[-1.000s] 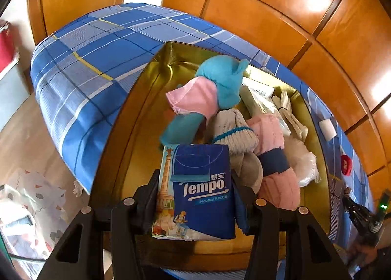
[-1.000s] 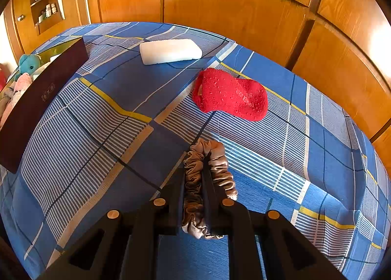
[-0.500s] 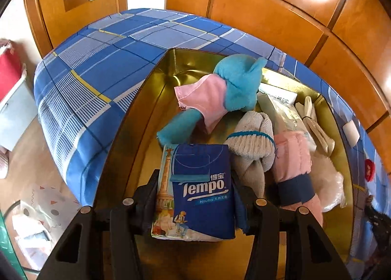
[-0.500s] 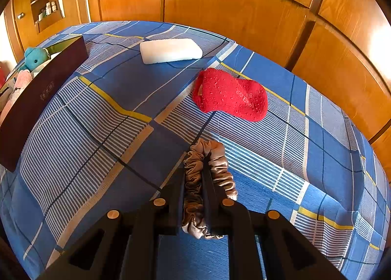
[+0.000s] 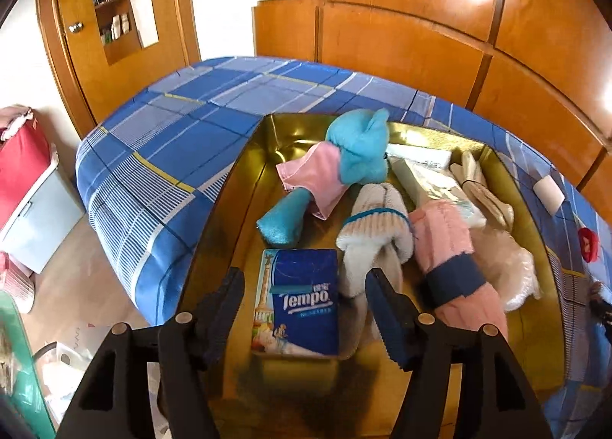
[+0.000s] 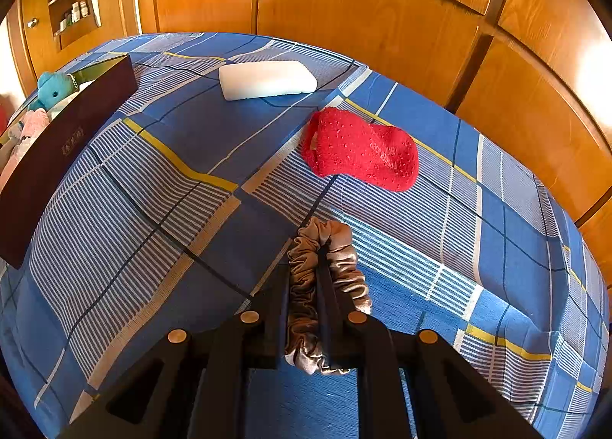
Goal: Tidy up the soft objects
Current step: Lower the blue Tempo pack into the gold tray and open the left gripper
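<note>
A tissue pack (image 5: 298, 301) lies at the near end of a box (image 5: 214, 247) on the bed (image 5: 160, 155), a plush toy (image 5: 344, 163) beyond it, rolled socks (image 5: 376, 224) to its right. Right of the box, a scrunchie (image 6: 325, 286) lies nearest, a sock (image 6: 359, 152) and pad (image 6: 267, 79) farther.

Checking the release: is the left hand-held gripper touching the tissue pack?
Apart. In the left wrist view the opening left hand-held gripper shows gold box floor between each finger and the tissue pack.
</note>
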`<move>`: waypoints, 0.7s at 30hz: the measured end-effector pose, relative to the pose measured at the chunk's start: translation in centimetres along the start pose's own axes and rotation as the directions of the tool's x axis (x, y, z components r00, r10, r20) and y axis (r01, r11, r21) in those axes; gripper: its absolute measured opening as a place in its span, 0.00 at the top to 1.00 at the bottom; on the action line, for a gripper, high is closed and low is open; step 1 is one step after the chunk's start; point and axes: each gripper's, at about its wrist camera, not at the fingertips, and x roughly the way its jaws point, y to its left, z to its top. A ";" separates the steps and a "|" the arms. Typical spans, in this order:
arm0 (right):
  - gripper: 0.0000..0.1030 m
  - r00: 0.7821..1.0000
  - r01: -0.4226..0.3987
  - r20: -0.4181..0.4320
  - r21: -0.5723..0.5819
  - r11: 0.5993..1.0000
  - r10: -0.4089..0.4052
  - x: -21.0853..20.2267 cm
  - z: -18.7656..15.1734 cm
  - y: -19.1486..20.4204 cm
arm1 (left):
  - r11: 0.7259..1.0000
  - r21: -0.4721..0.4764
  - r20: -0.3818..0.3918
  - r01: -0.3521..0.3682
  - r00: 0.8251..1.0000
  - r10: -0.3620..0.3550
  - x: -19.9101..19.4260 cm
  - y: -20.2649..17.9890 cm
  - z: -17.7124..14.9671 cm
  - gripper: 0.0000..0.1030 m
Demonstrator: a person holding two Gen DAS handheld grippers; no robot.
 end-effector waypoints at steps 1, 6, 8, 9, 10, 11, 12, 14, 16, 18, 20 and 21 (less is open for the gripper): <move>0.87 1.000 0.000 0.000 0.001 1.000 0.000 0.0 0.0 0.0 | 1.000 0.000 0.011 0.000 1.000 0.000 -0.5 -0.1 -0.2 0.35; 0.87 1.000 0.004 0.002 -0.004 1.000 -0.004 0.0 0.0 0.0 | 1.000 -0.001 0.077 0.012 0.997 -0.012 -2.7 -0.5 -1.0 0.35; 0.87 1.000 0.006 0.002 -0.006 1.000 -0.006 0.0 0.0 -0.1 | 1.000 0.007 0.090 0.018 0.996 -0.019 -3.5 -0.9 -1.4 0.35; 0.87 1.000 0.008 0.002 -0.007 1.000 -0.008 0.0 0.0 0.1 | 1.000 0.012 0.095 0.020 0.995 -0.021 -3.7 -1.1 -1.5 0.35; 0.87 1.000 0.011 0.003 -0.010 1.000 -0.011 0.0 0.0 0.1 | 1.000 0.018 0.104 0.022 0.994 -0.024 -4.1 -1.3 -1.6 0.35; 0.87 1.000 0.016 0.004 -0.015 1.000 -0.016 0.0 0.0 0.2 | 1.000 0.020 0.108 0.023 0.994 -0.025 -4.3 -1.5 -1.7 0.35; 0.87 1.000 0.020 0.004 -0.018 1.000 -0.020 0.0 0.0 0.2 | 0.999 0.021 0.110 0.025 0.994 -0.027 -4.5 -1.6 -1.8 0.35; 0.87 1.000 0.022 0.005 -0.018 1.000 -0.022 -0.1 0.0 0.3 | 0.999 0.026 0.112 0.033 0.993 -0.036 -4.9 -1.8 -2.0 0.35; 0.87 1.000 0.020 0.006 -0.016 1.000 -0.020 -0.1 -0.1 0.3 | 0.999 0.029 0.115 0.034 0.993 -0.037 -5.1 -2.1 -2.1 0.35; 0.87 1.000 0.020 0.006 -0.014 1.000 -0.020 -0.1 -0.1 0.3 | 0.999 0.026 0.117 0.035 0.992 -0.038 -5.3 -2.2 -2.3 0.35; 0.87 1.000 0.014 0.004 -0.005 1.000 -0.014 -0.1 -0.1 0.2 | 0.999 0.024 0.115 0.045 0.992 -0.047 -5.4 -2.2 -2.4 0.35; 0.87 1.000 0.009 0.002 0.002 1.000 -0.009 0.0 -0.1 0.1 | 0.999 0.022 0.114 0.046 0.992 -0.048 -5.5 -2.2 -2.5 0.35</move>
